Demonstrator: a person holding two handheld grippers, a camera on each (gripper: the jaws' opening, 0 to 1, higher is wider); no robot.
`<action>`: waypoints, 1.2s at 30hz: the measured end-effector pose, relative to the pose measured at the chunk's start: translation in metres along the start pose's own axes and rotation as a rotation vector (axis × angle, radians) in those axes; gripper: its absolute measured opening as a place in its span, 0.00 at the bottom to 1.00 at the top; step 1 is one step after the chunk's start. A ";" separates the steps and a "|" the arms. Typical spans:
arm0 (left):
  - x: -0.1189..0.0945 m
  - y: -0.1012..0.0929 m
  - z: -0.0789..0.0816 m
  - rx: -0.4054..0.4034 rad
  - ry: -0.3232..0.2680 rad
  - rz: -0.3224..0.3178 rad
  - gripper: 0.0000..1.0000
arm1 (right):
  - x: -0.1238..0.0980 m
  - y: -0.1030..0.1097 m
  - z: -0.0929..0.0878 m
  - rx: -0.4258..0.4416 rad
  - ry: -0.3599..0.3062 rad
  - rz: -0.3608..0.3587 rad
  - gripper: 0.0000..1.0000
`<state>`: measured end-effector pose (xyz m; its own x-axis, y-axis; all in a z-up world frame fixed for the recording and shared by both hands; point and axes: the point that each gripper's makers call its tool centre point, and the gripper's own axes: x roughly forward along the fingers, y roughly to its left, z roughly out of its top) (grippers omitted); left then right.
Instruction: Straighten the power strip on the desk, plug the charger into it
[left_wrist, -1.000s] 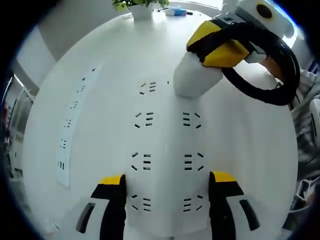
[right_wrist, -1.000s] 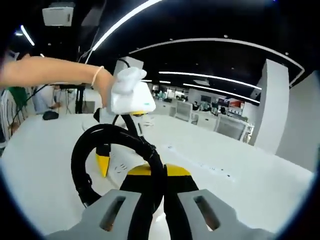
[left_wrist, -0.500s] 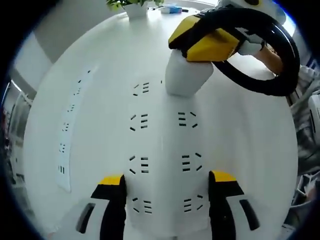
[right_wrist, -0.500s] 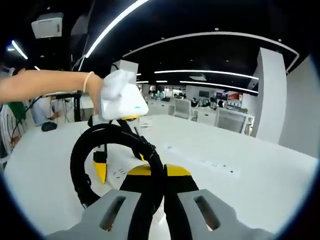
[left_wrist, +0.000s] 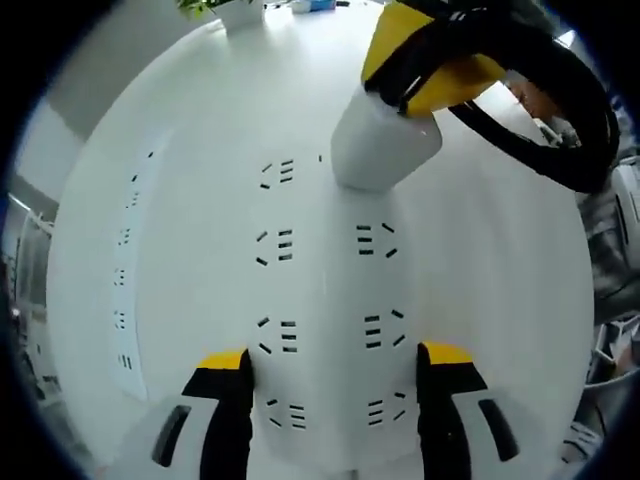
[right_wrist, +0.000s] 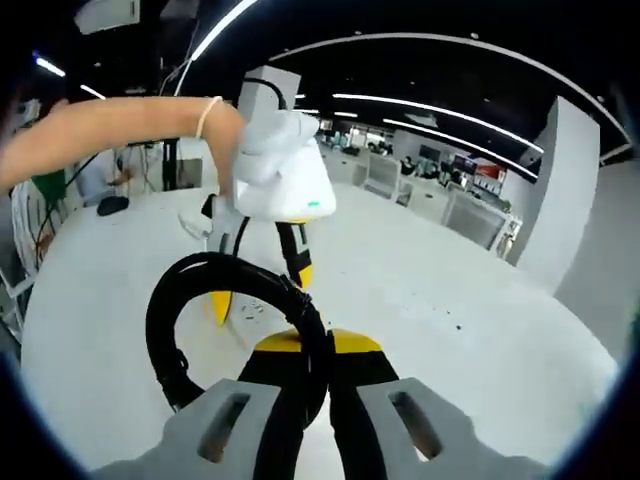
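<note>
White block charger (left_wrist: 383, 150) blocking the white multi-socket power strip's (left_wrist: 325, 330) far right outlet, black coiled cable (left_wrist: 545, 110) overhanging, nearer sockets open

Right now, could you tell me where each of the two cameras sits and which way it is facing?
Left gripper view: rides on the left gripper, looking down its jaws at the white power strip they straddle on the desk; the right gripper holds the white charger over the strip's far end.
Right gripper view: rides on the right gripper, looking level across the desk into the office, its jaws shut on the charger's looped black cable; the person's forearm and the left gripper show.
Shared: desk, cable, both grippers.
</note>
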<state>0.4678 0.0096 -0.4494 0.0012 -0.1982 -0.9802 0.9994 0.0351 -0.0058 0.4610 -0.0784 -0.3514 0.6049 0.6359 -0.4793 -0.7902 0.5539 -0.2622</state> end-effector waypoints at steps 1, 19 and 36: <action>0.000 0.000 -0.001 0.001 0.007 0.000 0.66 | 0.000 0.000 0.000 -0.033 0.010 0.003 0.05; -0.003 -0.003 -0.001 0.010 0.074 0.001 0.66 | -0.004 0.013 0.003 -0.483 0.290 0.156 0.07; -0.004 -0.004 -0.002 0.023 0.073 -0.003 0.66 | -0.010 0.020 -0.010 -0.542 0.490 0.262 0.03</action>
<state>0.4641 0.0123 -0.4460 -0.0030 -0.1266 -0.9919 0.9999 0.0121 -0.0046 0.4382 -0.0790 -0.3607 0.3786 0.3299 -0.8648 -0.9158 -0.0020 -0.4017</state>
